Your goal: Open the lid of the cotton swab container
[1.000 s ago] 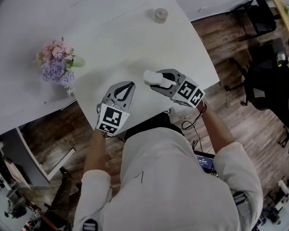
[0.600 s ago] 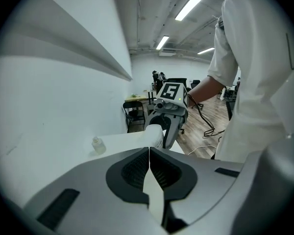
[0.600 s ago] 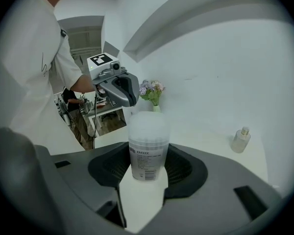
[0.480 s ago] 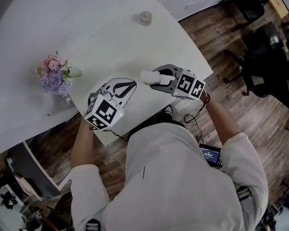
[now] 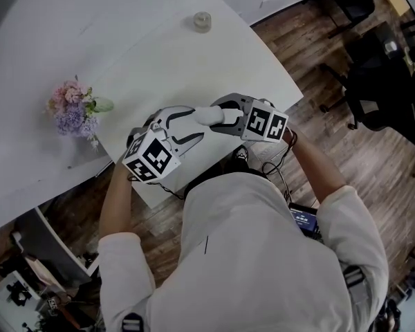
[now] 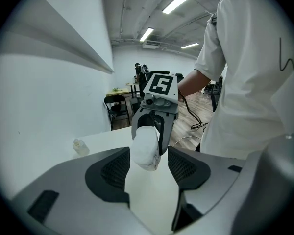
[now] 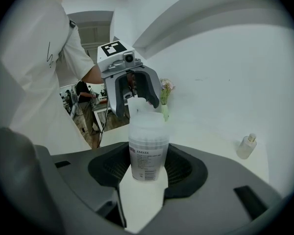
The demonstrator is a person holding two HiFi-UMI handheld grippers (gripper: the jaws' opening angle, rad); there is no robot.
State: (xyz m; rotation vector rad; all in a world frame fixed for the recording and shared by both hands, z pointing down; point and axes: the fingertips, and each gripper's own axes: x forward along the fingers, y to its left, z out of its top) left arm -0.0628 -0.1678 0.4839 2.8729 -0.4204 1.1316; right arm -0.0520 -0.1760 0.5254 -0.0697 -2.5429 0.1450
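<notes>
Right gripper view: right tool clamped on cotton swab container, pads pressing lower body, container upright. Left gripper view: left tool jaws just opened wide, container far end between them, pads clear. Head view: container over tabletop near edge; flower bunch at 9 o'clock.

**Desk:** What can't you read from the head view?

**Me:** Swab container: I only see its middle. Left gripper, jaws just opened, covers one end. Right gripper covers the other.

**Desk:** Lid?

**Me:** Left gripper view shows it between the pads. I can't tell whether the nearer one touches. Label in right gripper view: fine print too small. Small bottle: contents too small to tell.
</notes>
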